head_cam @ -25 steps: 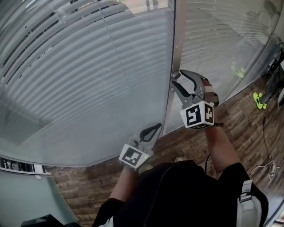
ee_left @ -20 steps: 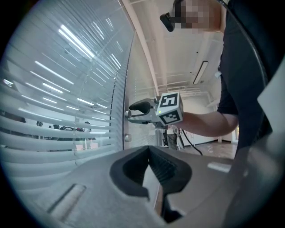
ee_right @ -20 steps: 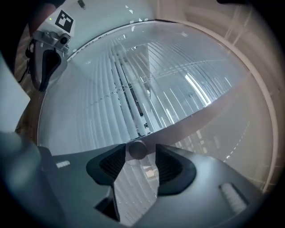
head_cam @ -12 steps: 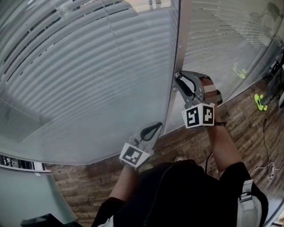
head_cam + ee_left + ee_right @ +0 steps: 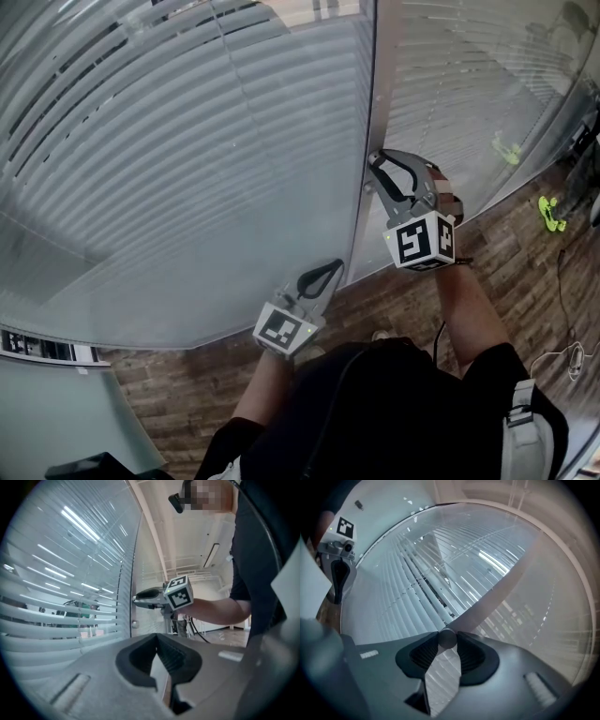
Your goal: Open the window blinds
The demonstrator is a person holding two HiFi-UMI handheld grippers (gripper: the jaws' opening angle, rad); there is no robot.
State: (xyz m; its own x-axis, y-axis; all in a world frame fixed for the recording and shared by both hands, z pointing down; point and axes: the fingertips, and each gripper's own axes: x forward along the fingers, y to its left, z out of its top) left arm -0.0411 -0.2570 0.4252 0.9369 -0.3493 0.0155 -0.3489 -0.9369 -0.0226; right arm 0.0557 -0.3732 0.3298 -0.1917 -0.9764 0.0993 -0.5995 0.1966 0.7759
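On the metal post (image 5: 375, 103) between the two glass panes, a small round knob (image 5: 447, 638) sits pinched between the tips of the right gripper (image 5: 377, 167). Its jaws have just been closing and now press the knob from both sides, about half drawn in. The window blinds (image 5: 187, 159) hang behind the glass on either side of the post. The left gripper (image 5: 333, 267) is lower, near the pane's bottom edge, its jaws clenched together on nothing. Wood-plank floor (image 5: 403, 300) lies beneath.
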